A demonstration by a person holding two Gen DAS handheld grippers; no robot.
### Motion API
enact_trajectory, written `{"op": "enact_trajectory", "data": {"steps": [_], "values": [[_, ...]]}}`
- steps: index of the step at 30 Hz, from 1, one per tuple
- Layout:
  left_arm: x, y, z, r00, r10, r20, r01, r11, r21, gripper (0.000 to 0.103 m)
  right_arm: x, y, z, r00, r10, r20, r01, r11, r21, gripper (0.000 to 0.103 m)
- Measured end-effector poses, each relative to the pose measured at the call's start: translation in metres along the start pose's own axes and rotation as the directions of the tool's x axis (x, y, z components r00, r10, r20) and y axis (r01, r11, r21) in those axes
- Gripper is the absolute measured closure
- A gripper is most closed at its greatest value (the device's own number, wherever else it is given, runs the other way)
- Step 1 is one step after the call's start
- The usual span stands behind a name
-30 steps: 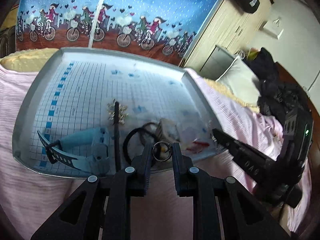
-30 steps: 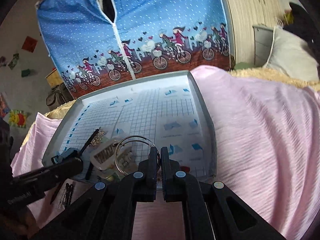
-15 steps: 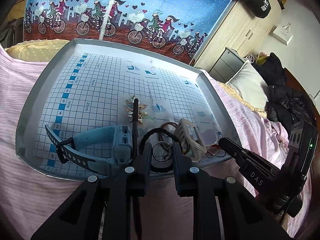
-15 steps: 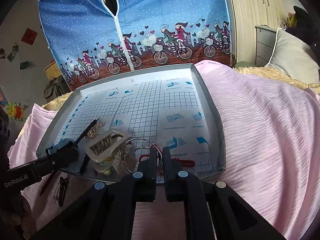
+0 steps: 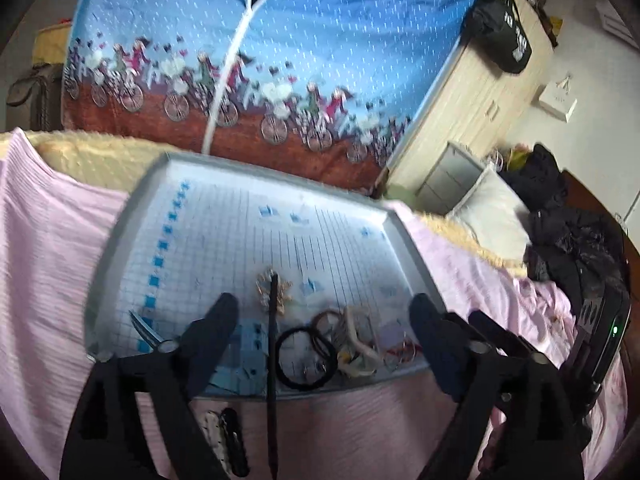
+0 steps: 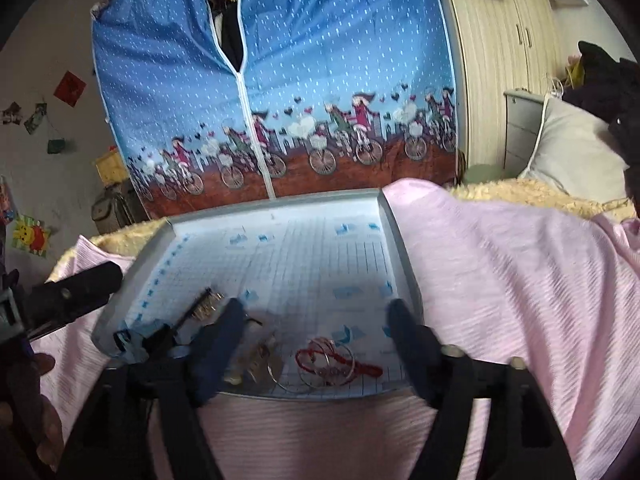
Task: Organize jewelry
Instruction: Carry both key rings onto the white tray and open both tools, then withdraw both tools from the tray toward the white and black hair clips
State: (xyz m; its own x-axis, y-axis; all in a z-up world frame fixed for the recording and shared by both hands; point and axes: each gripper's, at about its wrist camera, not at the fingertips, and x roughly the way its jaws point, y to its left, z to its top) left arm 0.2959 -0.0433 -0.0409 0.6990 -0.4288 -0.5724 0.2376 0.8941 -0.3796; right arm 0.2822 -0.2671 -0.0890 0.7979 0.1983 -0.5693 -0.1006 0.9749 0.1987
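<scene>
No writing can be read; the tray (image 5: 120,240) liner's grid print is blurred. Both the left gripper (image 5: 324,320) and right gripper (image 6: 316,320) have jaws spread wide, holding nothing. The jewelry lies along the tray's near edge, low in both frames: black hair tie (image 5: 306,360), red cord (image 6: 340,362), rings (image 6: 326,364), a black stick (image 5: 273,340) overhanging onto the pink bed cover (image 6: 520,280).

No text can be read. White marks on the black bag (image 5: 505,36) atop the pale wooden wardrobe (image 5: 472,92) and the printing on the grey tray's gridded paper sheet (image 5: 256,240) are too blurred.
</scene>
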Motion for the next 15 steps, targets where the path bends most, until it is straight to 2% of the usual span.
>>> {"op": "enact_trajectory", "data": {"steps": [2, 4, 6, 10, 12, 15], "values": [[-0.022, 0.0, 0.007, 0.995, 0.009, 0.096, -0.009, 1.0, -0.007, 0.002, -0.012, 0.002, 0.006, 0.998, 0.028, 0.052, -0.028, 1.0, -0.005, 0.009], [-0.045, -0.003, 0.013, 0.984, 0.028, 0.177, -0.028, 1.0, 0.003, 0.002, -0.028, 0.006, 0.013, 0.992, 0.058, 0.11, -0.058, 0.998, -0.009, 0.0], [-0.066, -0.006, 0.017, 0.971, 0.048, 0.234, -0.055, 0.998, 0.024, 0.002, -0.046, 0.01, 0.019, 0.981, 0.085, 0.175, -0.084, 0.996, -0.013, 0.0], [-0.102, -0.015, 0.016, 0.948, 0.092, 0.306, -0.122, 0.989, 0.08, 0.002, -0.082, 0.023, 0.025, 0.955, 0.134, 0.264, -0.121, 0.991, -0.065, 0.0], [-0.119, -0.023, 0.013, 0.944, 0.107, 0.313, -0.151, 0.981, 0.119, 0.002, -0.103, 0.032, 0.027, 0.939, 0.15, 0.309, -0.123, 0.987, -0.107, 0.0], [-0.141, -0.032, 0.011, 0.94, 0.098, 0.326, -0.148, 0.98, 0.132, 0.002, -0.131, 0.044, 0.029, 0.916, 0.175, 0.362, -0.123, 0.979, -0.162, 0.0]]}}
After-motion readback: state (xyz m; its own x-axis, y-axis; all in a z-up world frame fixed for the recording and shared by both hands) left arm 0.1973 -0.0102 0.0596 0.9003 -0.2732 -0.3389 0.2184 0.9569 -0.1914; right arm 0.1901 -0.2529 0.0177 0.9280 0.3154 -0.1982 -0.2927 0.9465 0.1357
